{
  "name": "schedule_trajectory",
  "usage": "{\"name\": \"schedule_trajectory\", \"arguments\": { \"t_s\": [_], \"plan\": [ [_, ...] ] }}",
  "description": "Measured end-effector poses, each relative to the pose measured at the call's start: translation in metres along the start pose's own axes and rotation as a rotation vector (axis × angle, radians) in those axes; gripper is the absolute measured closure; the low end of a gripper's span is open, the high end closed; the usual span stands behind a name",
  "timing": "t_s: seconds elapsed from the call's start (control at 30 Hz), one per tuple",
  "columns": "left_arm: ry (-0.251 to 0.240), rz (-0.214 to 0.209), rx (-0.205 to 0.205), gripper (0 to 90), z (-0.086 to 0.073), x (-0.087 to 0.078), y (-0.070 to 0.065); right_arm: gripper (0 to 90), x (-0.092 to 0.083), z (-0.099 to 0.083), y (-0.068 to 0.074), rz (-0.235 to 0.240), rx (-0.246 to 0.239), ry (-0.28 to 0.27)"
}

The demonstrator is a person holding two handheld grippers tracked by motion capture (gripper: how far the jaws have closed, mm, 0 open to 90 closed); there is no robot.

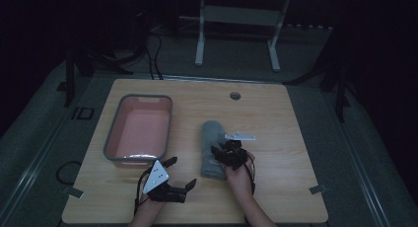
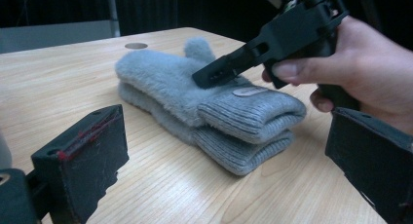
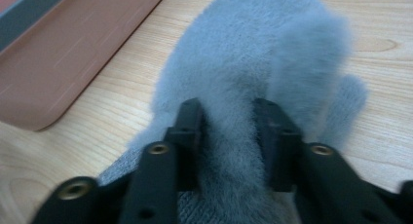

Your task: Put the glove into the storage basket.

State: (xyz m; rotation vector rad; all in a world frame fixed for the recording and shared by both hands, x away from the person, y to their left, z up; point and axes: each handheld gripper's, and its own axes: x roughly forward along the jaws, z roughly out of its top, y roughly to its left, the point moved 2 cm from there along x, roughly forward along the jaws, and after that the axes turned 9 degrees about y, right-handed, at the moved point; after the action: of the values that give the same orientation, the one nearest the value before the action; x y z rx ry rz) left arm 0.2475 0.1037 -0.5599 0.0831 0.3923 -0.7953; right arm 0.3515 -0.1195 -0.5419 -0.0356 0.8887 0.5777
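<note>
**Closing in on the top mitten**

Nearest to us, our left gripper (image 1: pixel 183 173) rests by the table's (image 1: pixel 286 187) front edge, its jaws spread wide with nothing between them, pointing toward the mittens. Just to its right, our right gripper (image 1: pixel 217 151) is down on the pair of grey fleece mittens (image 1: pixel 212 143), which lie stacked one on the other near the middle of the table, knitted cuffs toward us. In the right gripper view the jaws are parted and pushed into the fur of the upper mitten (image 3: pixel 253 63), a ridge of fleece rising between them; we cannot tell that the pads press it yet, so we read it as released, not grasping. We judge this the grasping step. Next we need to close on the upper mitten alone, without catching the one beneath. Farther left stands the pink bin (image 1: pixel 111 138) with its grey rim, the likely destination.
</note>
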Motion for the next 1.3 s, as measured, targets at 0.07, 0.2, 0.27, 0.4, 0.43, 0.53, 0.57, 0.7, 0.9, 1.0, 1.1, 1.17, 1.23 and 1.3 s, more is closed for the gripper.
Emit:
{"name": "schedule_trajectory", "arguments": {
  "t_s": [0.07,0.2,0.27,0.4,0.43,0.53,0.57,0.7,0.9,1.0,1.1,1.17,1.23,1.3],
  "plan": [
    [-0.006,-0.016,-0.023,2.0,0.002,0.0,-0.001,52.7,-0.005,0.002,-0.001,0.01,-0.005,-0.007],
    [0.009,-0.02,-0.048,2.0,0.004,0.002,-0.002,39.2,-0.022,0.006,-0.012,0.061,-0.024,-0.018],
    [0.03,-0.014,-0.051,2.0,0.005,0.003,-0.003,39.0,-0.026,0.006,-0.016,0.059,-0.028,-0.024],
    [0.074,-0.02,-0.058,2.0,0.011,0.006,-0.005,15.3,-0.044,0.006,-0.036,0.098,-0.044,-0.046],
    [0.082,-0.028,-0.058,2.0,0.014,0.007,-0.006,15.1,-0.046,0.005,-0.038,0.088,-0.054,-0.061],
    [0.094,-0.048,-0.054,2.0,0.021,0.009,-0.009,14.1,-0.048,0.004,-0.041,0.083,-0.114,-0.052],
    [0.099,-0.054,-0.051,2.0,0.023,0.01,-0.009,14.1,-0.05,0.003,-0.043,0.092,-0.158,-0.08],
    [0.152,-0.053,-0.049,2.1,0.034,0.018,-0.007,15.0,-0.052,0.001,-0.045,0.088,-0.229,-0.081],
    [0.224,-0.074,-0.12,2.1,0.054,0.037,0.006,13.0,-0.057,0.0,-0.049,0.133,-0.218,0.012],
    [0.269,-0.043,-0.122,2.1,0.07,0.049,0.017,10.8,-0.058,0.002,-0.045,0.122,-0.24,0.003],
    [0.309,-0.012,-0.131,6.3,0.08,0.056,0.025,10.9,-0.056,0.004,-0.04,0.091,-0.268,0.002],
    [0.315,-0.007,-0.141,6.6,0.082,0.059,0.027,13.9,-0.052,0.007,-0.039,0.067,-0.277,0.007],
    [0.351,-0.013,-0.179,9.7,0.085,0.068,0.033,21.3,-0.047,0.01,-0.038,0.056,-0.289,0.013],
    [0.365,-0.016,-0.183,11.9,0.085,0.071,0.034,25.3,-0.045,0.011,-0.037,0.06,-0.297,0.012]
  ]
}}
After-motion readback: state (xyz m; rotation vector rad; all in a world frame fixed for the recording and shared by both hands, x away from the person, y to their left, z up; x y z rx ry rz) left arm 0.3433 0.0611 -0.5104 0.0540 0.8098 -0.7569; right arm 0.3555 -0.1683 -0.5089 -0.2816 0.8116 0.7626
